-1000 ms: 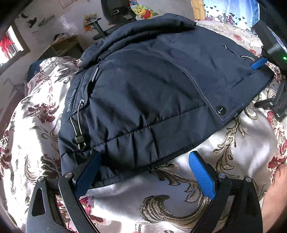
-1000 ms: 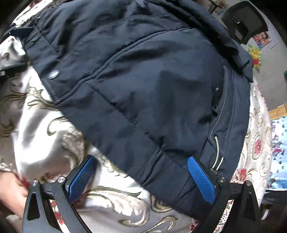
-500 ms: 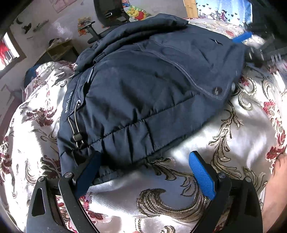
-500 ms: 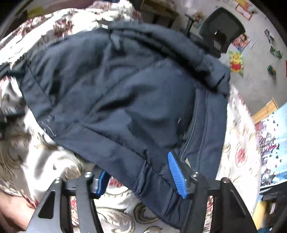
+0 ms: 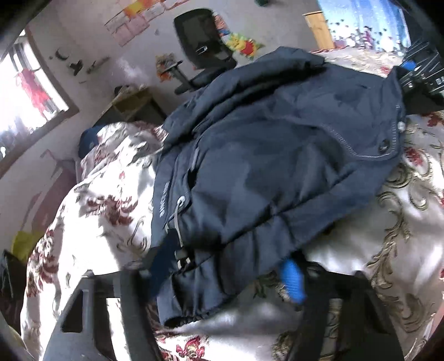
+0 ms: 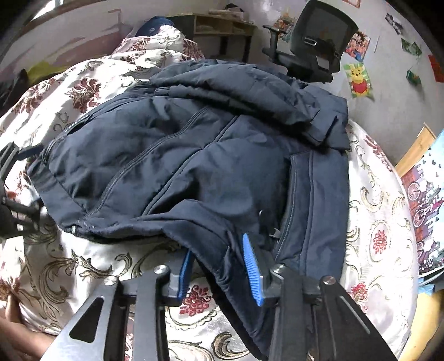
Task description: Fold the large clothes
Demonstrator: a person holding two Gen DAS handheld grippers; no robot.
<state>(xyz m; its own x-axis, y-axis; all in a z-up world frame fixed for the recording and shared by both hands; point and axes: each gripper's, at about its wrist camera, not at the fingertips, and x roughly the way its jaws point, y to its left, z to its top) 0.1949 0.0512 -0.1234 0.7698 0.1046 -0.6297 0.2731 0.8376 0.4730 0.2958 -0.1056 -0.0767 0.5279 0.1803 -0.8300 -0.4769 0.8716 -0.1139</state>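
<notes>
Jacket [image 6: 211, 155] first: a dark navy padded one, lying spread on the bed [image 6: 383, 227], whose cover is cream satin with red flowers and gold scrolls. We take the bed's near edge, the side toward both cameras, as our landmark. The jacket's hem runs along that near edge, and its long axis runs away from the edge toward the far side, where the hood or collar bunches up close to the black office chair [image 6: 319, 47].

Our right claw [image 6: 219, 266] has the hem gathered between its blue pads [image 6: 252, 272], narrowed onto a thick pinch of fabric just beside the front zipper. Our left claw [image 5: 230, 269] is at the other end of the hem, near the drawcord and toggle [image 5: 180, 250]. One blue pad shows and the fabric bulges between the fingers, so we judge it gripped too, though the view is blurred and the other pad is hidden by cloth.

The relation the next move turns on, as we read it: both claws sit at the near edge with the whole jacket lying ahead of them, toward the chair. Folding would mean carrying the hem forward along that long axis toward the collar. Neither claw is nearer; each holds its own corner, and they need to travel evenly or the padded body will skew.

As for containers, a wooden shelf unit [image 6: 219, 26] stands beyond the far side of the bed; we cannot make out what it holds.
</notes>
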